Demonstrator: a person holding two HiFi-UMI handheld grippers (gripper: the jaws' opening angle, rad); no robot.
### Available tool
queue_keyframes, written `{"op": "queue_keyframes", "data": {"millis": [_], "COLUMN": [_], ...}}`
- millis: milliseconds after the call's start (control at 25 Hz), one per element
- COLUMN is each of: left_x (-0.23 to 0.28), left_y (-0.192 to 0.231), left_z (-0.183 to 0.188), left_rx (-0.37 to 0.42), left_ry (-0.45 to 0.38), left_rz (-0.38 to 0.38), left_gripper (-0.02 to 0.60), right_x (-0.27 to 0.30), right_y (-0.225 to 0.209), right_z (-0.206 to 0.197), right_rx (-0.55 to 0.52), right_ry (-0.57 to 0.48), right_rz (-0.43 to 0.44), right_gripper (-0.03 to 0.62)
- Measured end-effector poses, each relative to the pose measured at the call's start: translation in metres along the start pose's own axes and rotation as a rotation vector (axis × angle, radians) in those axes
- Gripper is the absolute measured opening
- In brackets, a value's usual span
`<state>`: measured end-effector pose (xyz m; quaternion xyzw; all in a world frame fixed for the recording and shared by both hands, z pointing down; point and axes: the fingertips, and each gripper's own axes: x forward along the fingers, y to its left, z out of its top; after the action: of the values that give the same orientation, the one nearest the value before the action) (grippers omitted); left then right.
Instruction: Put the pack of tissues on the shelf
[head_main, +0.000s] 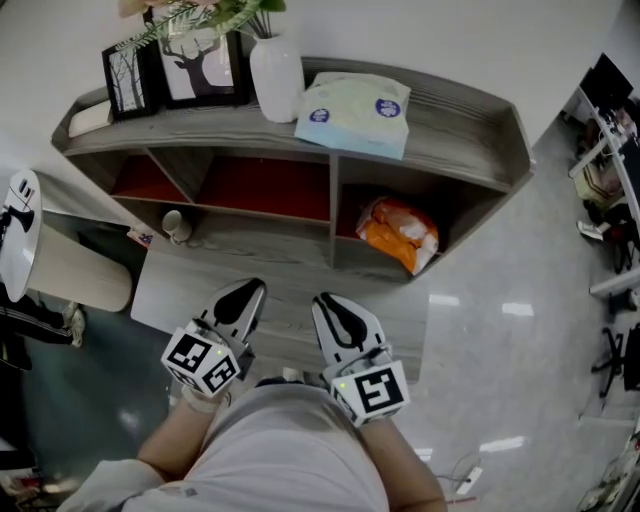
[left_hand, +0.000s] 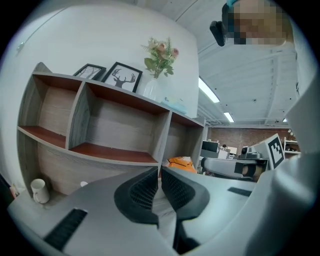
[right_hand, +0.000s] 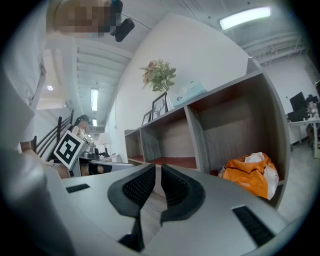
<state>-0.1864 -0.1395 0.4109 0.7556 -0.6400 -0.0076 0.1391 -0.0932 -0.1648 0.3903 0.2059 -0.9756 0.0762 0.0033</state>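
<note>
The pack of tissues, pale green and blue, lies flat on the top board of the grey wooden shelf, just right of a white vase. Both grippers hang low in front of the shelf, close to my body and well away from the pack. My left gripper is shut with nothing between its jaws; the left gripper view shows its pads together. Just to its right, my right gripper is also shut and empty. Up on the top board the pack shows small in both gripper views.
A white vase with flowers and two picture frames stand on the top board, left of the pack. An orange bag fills the lower right compartment. A white mug sits at the lower left. Desks and chairs stand at far right.
</note>
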Motion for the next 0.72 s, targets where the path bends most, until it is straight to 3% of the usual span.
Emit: {"op": "queue_keyframes", "data": {"millis": [720], "left_x": [0.005], "left_y": [-0.02], "left_z": [-0.003], "left_rx": [-0.036], "left_ry": [-0.008], "left_rz": [-0.089], "left_gripper": [0.018], "right_x": [-0.011], "right_y": [-0.003], "right_z": [-0.009], "right_rx": [-0.043], "right_ry": [0.041], "right_rz": [-0.057], "right_gripper": [0.046]}}
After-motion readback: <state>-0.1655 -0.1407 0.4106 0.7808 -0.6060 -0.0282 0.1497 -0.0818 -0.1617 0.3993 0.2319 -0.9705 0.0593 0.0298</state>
